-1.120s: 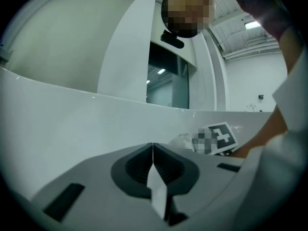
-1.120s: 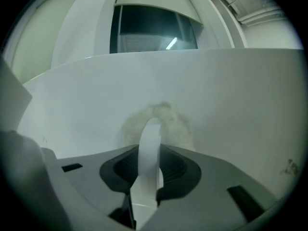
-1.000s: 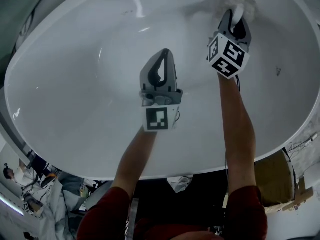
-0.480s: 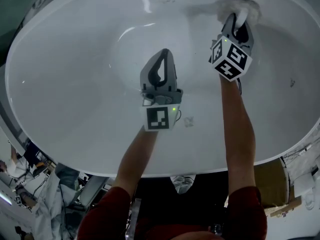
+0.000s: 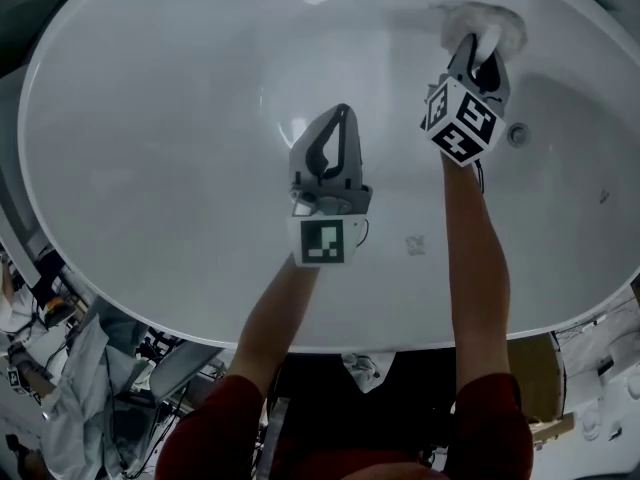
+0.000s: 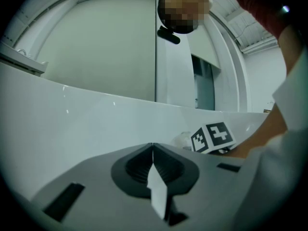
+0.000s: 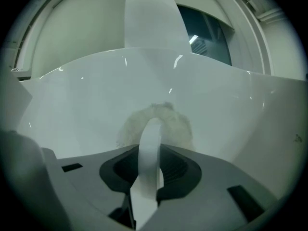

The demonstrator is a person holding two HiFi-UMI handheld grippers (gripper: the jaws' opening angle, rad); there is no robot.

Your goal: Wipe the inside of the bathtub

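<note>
Pressing a fluffy off-white pad (image 5: pixel 497 20) against the far inner wall of the bathtub (image 5: pixel 150 168), the right gripper (image 5: pixel 478 50) sits high on the right of the head view. Its jaws are clamped on a white band (image 7: pixel 150 148) that loops up from between them to the pad. In the right gripper view the pad is a fuzzy, rounded clump lying flat on the glossy wall just past the jaw tips.

The bathtub is a white oval with a smooth, shiny inside and a few light glints on it. It fills most of the head view below the person's arms. A round metal drain (image 5: pixel 517 134) is on the tub floor just right of the right gripper's marker cube. A small pale mark (image 5: pixel 415 245) lies on the floor between the two forearms, and a dark speck (image 5: pixel 603 196) is further right.

The left gripper (image 5: pixel 340 116) hangs over the middle of the tub, well apart from the pad. Its jaws are closed together with nothing between them, and they touch no surface that I can see.
</note>
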